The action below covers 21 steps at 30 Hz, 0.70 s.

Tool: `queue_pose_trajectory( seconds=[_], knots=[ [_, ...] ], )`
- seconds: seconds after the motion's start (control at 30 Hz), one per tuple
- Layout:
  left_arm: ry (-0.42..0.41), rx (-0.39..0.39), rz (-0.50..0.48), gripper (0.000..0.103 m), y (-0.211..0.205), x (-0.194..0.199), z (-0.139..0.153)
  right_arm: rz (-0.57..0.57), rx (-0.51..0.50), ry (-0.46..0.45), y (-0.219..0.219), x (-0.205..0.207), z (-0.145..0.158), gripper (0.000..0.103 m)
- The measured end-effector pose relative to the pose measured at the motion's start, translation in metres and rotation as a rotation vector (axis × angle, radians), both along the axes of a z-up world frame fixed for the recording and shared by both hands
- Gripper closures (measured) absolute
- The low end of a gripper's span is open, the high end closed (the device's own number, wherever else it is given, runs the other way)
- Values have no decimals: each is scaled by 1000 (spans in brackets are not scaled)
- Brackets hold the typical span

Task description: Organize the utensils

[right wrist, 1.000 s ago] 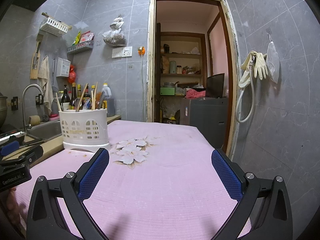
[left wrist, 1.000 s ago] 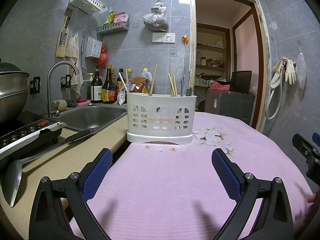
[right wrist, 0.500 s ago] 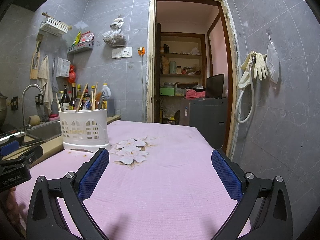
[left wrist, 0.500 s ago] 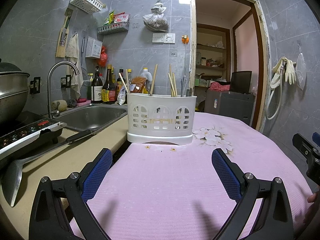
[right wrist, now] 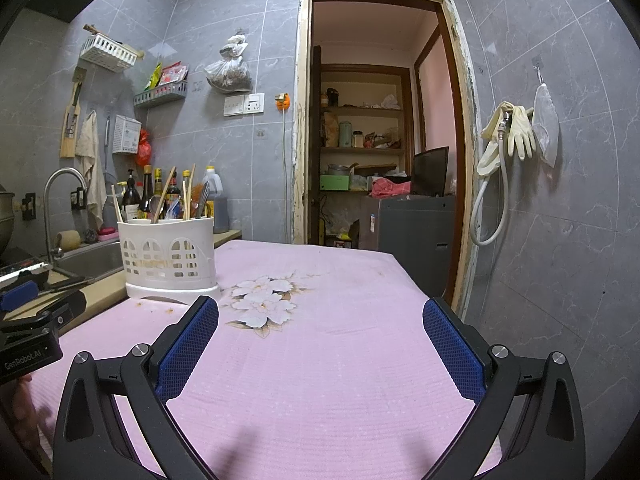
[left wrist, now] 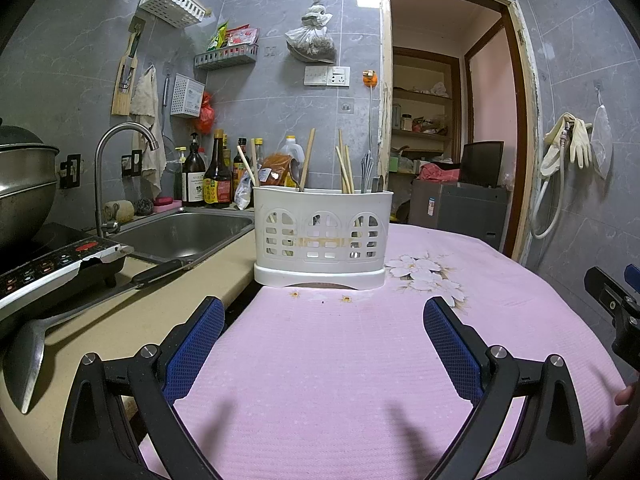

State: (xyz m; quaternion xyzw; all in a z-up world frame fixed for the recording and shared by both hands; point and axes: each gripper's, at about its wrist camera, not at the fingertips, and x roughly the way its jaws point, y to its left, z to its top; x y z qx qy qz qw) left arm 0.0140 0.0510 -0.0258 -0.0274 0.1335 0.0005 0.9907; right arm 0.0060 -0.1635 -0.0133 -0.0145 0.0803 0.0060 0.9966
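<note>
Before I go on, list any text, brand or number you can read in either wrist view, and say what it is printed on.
"GenRobot.AI": on the black body of the left claw, seen in the right wrist view.
Labels on the dark glass sauce bottles beside the steel sink: too small to read.
Markings on the black induction cooker panel: blurred.
Sticker on the grey cabinet: unreadable.

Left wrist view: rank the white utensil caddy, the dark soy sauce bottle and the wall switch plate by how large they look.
1. White utensil caddy, though nearest the camera.
2. Dark soy sauce bottle.
3. Wall switch plate, farthest away.
</note>
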Motion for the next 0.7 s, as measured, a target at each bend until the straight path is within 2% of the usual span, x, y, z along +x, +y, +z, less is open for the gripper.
queue_pose_trajectory(
  seconds=[0.7],
  knots=[
    [10,8,-10,5,4,4,-1,-1,1,3,1,1,1,0]
  ],
)
